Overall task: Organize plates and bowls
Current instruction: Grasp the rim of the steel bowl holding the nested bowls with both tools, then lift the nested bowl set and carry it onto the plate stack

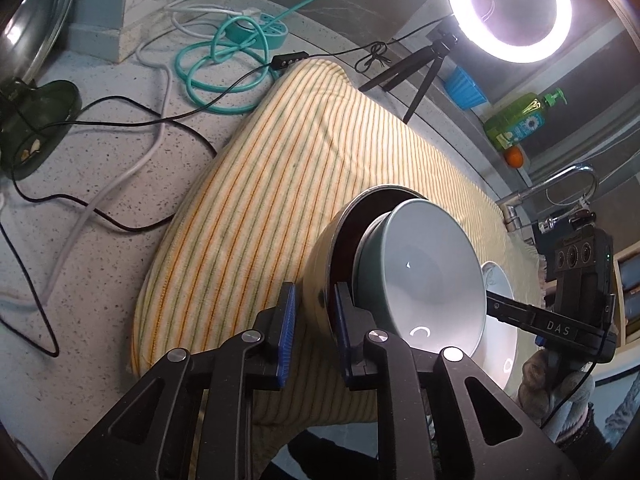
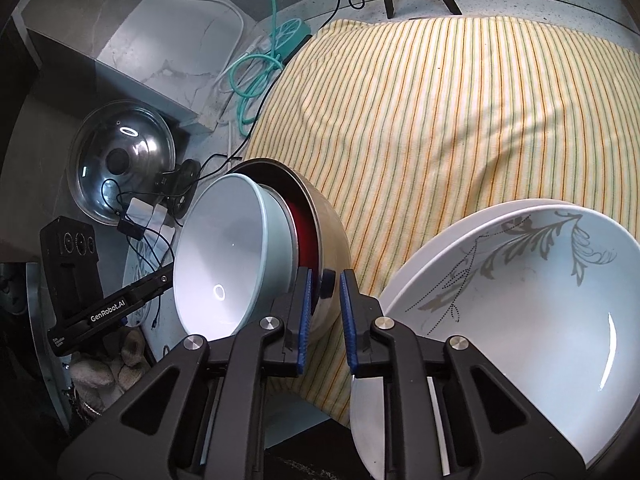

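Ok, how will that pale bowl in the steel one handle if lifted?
The pale bowl looks glossy, ceramic-like: probably slippery to grip and chippable. It sits proud of the steel bowl, so it likely lifts free easily.
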Motion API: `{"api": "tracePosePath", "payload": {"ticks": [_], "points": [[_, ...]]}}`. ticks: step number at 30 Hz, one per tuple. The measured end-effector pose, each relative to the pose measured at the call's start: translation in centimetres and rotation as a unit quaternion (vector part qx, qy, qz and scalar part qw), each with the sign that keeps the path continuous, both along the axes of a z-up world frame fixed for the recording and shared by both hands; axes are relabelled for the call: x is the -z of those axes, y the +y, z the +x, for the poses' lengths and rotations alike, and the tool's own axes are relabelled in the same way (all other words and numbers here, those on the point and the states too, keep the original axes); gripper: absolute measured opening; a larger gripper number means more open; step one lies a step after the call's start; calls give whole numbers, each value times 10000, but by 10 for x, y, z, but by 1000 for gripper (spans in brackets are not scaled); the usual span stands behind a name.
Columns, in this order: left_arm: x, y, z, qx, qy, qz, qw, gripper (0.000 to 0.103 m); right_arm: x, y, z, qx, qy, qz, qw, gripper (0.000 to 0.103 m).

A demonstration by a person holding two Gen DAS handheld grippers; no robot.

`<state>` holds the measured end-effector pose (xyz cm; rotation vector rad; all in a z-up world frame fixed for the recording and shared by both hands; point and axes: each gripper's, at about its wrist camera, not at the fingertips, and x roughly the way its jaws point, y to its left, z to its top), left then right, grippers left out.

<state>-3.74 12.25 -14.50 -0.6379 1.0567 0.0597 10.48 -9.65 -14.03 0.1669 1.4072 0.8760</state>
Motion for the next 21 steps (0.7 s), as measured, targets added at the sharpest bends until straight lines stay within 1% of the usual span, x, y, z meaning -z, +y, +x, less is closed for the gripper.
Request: {"api": "tracePosePath", "payload": {"ticks": [6,16,21], "points": [[4,-4,5,96,36,-64,9999,11,-1,2,0,-44,-50,-29,10000,14],[0,-9,6,158,10,84,9998,10,-2,3,-2,-94,-151,-98,9998,14],[-7,-11,5,163,-30,114,9998,10,-7,1,-2,-67,-183,-76,9998,14]]}}
